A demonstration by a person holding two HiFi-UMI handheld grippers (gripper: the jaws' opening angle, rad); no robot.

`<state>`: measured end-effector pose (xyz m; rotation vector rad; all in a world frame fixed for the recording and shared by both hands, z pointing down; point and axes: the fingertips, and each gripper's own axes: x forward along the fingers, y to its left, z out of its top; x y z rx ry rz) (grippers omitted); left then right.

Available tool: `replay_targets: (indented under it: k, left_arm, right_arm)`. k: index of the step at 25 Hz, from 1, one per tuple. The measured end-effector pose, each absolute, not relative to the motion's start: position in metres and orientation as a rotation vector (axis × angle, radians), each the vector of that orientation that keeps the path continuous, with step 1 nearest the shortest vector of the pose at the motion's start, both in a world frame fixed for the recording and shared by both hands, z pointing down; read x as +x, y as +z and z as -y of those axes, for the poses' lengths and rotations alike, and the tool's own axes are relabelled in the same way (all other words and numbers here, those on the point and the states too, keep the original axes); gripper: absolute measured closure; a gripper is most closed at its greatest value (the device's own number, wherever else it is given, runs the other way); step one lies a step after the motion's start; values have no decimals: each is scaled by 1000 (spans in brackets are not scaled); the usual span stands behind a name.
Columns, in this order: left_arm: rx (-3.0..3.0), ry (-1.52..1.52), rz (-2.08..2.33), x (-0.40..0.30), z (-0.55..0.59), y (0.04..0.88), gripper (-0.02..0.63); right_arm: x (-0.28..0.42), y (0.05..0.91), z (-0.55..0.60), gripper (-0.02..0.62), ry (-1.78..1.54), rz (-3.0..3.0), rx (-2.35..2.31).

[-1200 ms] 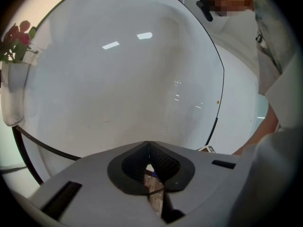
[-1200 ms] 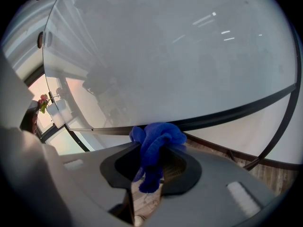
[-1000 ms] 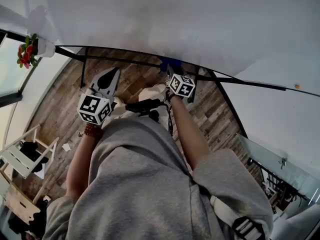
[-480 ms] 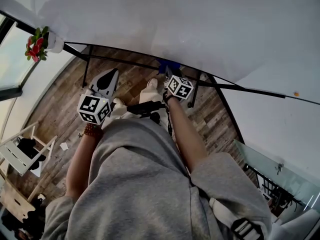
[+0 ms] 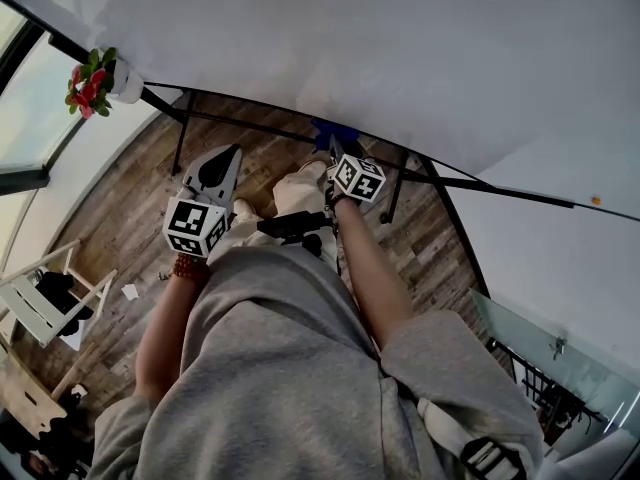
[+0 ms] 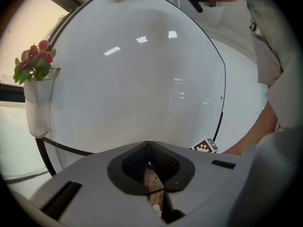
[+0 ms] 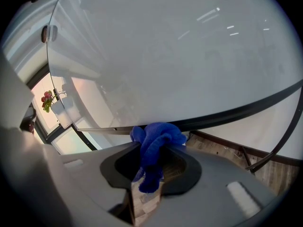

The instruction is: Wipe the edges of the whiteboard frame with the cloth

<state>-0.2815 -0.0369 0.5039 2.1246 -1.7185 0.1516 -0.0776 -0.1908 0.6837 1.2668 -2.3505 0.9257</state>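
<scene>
Wood-plank flooring (image 5: 125, 218) spreads below me, and a big white whiteboard (image 5: 380, 58) on black stand legs fills most of what I see ahead. Its thin black frame (image 7: 246, 109) runs along the lower edge as a dark line.

My right gripper (image 7: 151, 148) is clenched on a bunched bright-blue cloth (image 7: 156, 136). The cloth's upper folds bulge out above the jaw tips and its tail hangs down between the jaws. In the right gripper view those folds sit right up against the lower frame strip, covering a short stretch of it; from the head view the cloth (image 5: 335, 131) shows as a blue patch at that same bottom edge, just past the right gripper (image 5: 336, 146) and its marker cube (image 5: 357, 178).

My left gripper (image 6: 148, 143) is closed with nothing in it: the jaw tips meet in a point, and only flooring shows through the gap behind them. It is held off the board, to the left of the right one, with its tip (image 5: 225, 156) aimed toward the lower frame and its own marker cube (image 5: 195, 226) nearer my body.

At the board's left edge hangs a small white pot (image 6: 38, 108) with red flowers and green leaves (image 6: 33, 63). A white folding chair (image 5: 40, 303) stands on the floor far off to my left. My grey sweatshirt (image 5: 280, 368) fills the bottom of the head view.
</scene>
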Motion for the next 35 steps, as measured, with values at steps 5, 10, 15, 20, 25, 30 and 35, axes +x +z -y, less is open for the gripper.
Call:
replay_targets:
  k: [5, 10, 15, 20, 25, 30, 35]
  left_arm:
    - [2074, 123, 1729, -287, 27, 515, 597]
    - [2081, 172, 1739, -283, 34, 515, 597]
    - [2099, 176, 1771, -287, 30, 513, 597]
    - [2043, 183, 1826, -304, 13, 512, 597]
    - [2022, 189, 1832, -305, 4, 517, 597]
    - [2028, 188, 1847, -308, 2, 511, 597]
    - [2029, 201, 1844, -315, -3, 516, 597]
  right_arm:
    - [-86, 683, 189, 486, 944, 2340, 1298]
    - [-89, 684, 192, 487, 965, 2343, 1288]
    - [-97, 680, 189, 488, 978, 2379, 1278]
    - [-100, 678, 188, 488, 1008, 2385, 1280]
    - [-101, 678, 187, 488, 1002, 2395, 1273]
    - [-112, 678, 186, 488, 999, 2413, 1217]
    - [-121, 680, 187, 488, 1063, 2426, 1245]
